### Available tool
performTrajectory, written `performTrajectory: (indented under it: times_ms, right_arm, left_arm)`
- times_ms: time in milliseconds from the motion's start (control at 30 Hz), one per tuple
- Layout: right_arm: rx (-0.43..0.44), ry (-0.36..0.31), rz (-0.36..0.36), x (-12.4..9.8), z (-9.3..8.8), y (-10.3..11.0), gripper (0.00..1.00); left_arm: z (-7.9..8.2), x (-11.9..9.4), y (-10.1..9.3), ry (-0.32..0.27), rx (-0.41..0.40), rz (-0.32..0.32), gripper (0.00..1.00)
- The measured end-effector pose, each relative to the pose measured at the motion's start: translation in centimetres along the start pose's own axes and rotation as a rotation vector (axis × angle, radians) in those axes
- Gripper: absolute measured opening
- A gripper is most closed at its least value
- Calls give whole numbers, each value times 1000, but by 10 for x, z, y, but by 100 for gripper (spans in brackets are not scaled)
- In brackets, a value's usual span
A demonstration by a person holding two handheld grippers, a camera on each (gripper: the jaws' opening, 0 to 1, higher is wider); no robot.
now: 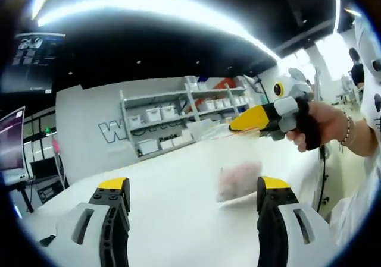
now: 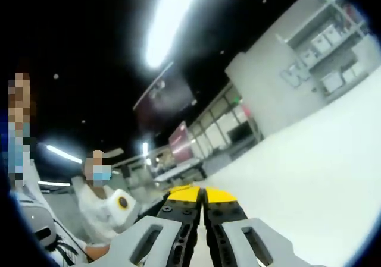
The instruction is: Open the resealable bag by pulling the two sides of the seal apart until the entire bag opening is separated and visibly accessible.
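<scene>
A small clear resealable bag [image 1: 239, 181] with pinkish contents lies blurred on the white table [image 1: 178, 166], just left of my left gripper's right jaw. My left gripper [image 1: 193, 185] hovers low over the table, open wide, with nothing between its yellow-tipped jaws. A hand holds my right gripper [image 1: 233, 126] in the air above and beyond the bag, pointing left. In the right gripper view, my right gripper [image 2: 201, 191] is shut, its yellow tips pressed together with nothing visible between them, and it is tilted up away from the table [image 2: 321, 160].
White shelving [image 1: 178, 115] with storage bins stands against the far wall. Monitors and a desk [image 1: 18, 160] sit at the left. A person in white [image 2: 104, 210] is off to the left in the right gripper view. The table edge [image 1: 315, 178] runs near the holder's arm.
</scene>
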State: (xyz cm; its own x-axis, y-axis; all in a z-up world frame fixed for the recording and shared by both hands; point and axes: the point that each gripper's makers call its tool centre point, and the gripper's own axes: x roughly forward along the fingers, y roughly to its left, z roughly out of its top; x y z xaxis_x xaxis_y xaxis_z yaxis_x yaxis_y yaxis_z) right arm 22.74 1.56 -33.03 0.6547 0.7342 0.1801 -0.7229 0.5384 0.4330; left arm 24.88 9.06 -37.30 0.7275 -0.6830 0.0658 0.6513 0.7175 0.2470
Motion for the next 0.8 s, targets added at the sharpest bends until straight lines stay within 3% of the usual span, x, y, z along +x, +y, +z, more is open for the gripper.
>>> performTrajectory:
  times_ms: [333,633,800]
  right_arm:
    - [-48,-14,-18,0,15,-1,0]
    - [-68,-19,-51,1,20,-14,0]
    - [-70,-21,-65,2,21,-19,0]
  left_arm:
    - [-13,3,27,37,-118,80,96]
    - [-34,6,34,77,-198,104,99]
    - [-38,5,37,85,-212,115,99]
